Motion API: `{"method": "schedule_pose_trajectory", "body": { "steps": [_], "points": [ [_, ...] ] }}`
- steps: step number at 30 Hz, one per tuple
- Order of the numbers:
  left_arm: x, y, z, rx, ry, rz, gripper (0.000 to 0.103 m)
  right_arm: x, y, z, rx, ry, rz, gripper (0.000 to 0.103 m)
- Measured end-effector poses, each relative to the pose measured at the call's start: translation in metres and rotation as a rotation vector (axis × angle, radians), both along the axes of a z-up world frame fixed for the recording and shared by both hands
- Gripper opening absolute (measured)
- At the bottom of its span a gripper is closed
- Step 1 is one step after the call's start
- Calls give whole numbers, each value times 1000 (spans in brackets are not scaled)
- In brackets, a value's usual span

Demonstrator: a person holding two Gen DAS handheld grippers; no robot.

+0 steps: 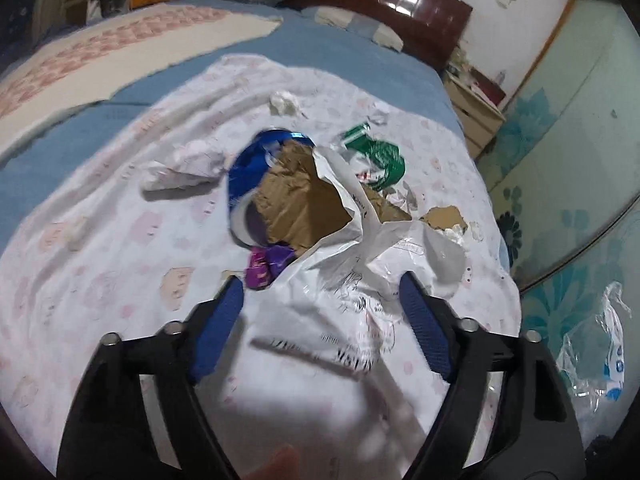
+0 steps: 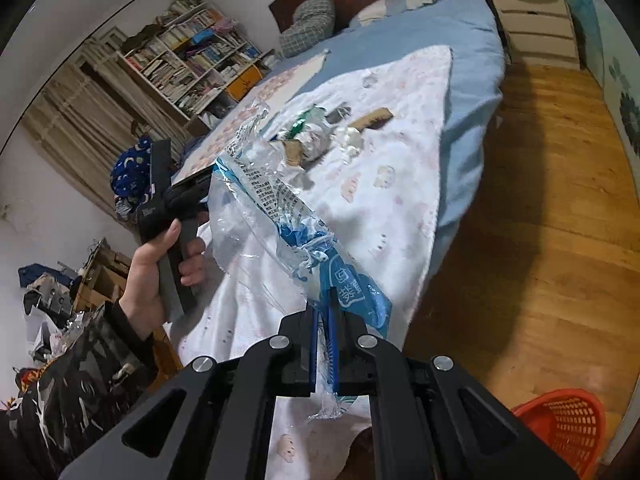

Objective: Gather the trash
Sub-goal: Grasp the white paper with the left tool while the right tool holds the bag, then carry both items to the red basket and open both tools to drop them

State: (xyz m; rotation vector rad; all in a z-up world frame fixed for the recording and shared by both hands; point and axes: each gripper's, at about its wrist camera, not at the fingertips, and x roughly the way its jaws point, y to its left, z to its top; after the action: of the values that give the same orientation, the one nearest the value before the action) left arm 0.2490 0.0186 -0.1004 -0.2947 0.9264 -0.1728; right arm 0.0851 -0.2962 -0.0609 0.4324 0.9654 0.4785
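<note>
A trash pile lies on a white pink-patterned cloth (image 1: pixel 100 240) on the bed: a white plastic mailer bag (image 1: pixel 344 280), brown cardboard (image 1: pixel 296 200), a blue foil wrapper (image 1: pixel 248 164), a purple wrapper (image 1: pixel 266 266), a green wrapper (image 1: pixel 380 156) and crumpled tissues (image 1: pixel 188 164). My left gripper (image 1: pixel 320 280) is open, its blue pads either side of the white bag. My right gripper (image 2: pixel 323 294) is shut on a clear blue-printed plastic wrapper (image 2: pixel 280 216), held above the cloth's near edge. This wrapper also shows at the right in the left wrist view (image 1: pixel 608 344).
An orange mesh basket (image 2: pixel 568 420) stands on the wooden floor (image 2: pixel 540 200) at lower right. A blue bedspread (image 2: pixel 472 60), pillows and a dark headboard lie beyond. A bookshelf (image 2: pixel 192 56) stands at the left, a drawer unit (image 2: pixel 536 28) by the bed's far side.
</note>
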Motion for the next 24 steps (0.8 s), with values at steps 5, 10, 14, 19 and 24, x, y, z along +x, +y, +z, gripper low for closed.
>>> {"method": "schedule_pose_trajectory", "body": {
  "steps": [5, 10, 14, 19, 24],
  "points": [
    [9, 2, -13, -46, 60, -8, 14, -3, -4, -3, -18, 12, -15, 6],
    [-24, 17, 31, -63, -38, 41, 6, -7, -5, 11, -9, -20, -16, 6],
    [-90, 30, 84, -27, -168, 89, 6, -13, -3, 32, 11, -71, 3, 6],
    [-180, 17, 156, -20, -308, 122, 6, -31, -32, 88, 32, -188, -21, 6],
    [-224, -76, 206, -59, -362, -38, 7, -76, -107, 141, -39, -294, -135, 6]
  ]
}}
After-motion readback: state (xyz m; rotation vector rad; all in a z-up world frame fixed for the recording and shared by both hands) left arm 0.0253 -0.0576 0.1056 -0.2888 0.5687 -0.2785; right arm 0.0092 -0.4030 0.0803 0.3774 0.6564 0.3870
